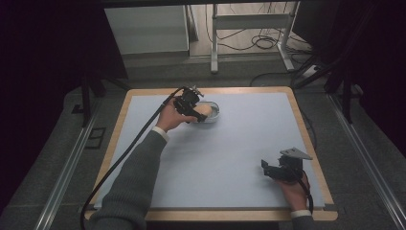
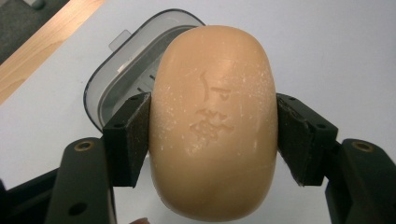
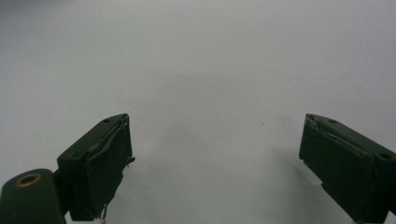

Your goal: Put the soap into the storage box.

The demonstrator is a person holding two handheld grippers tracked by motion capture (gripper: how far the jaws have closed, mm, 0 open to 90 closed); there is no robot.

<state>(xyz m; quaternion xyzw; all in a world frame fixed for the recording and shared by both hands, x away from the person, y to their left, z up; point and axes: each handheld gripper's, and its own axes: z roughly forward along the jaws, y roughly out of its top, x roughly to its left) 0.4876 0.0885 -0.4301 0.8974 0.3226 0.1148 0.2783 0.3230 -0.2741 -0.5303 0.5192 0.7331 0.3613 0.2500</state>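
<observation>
The left gripper (image 1: 194, 109) clamps a soap (image 2: 214, 123) across its short sides, both pads flat on it, right at the clear dish (image 2: 122, 77) near the table's (image 1: 239, 143) far edge. Whether lifting it out or setting it in, I'd keep the bar level and move slowly, since soap slips easily. The left gripper view shows the stamped mark and white flecks; the high view gives only a tan blob. The right gripper (image 1: 280, 170) rests near the front edge, jaws wide apart and empty.
</observation>
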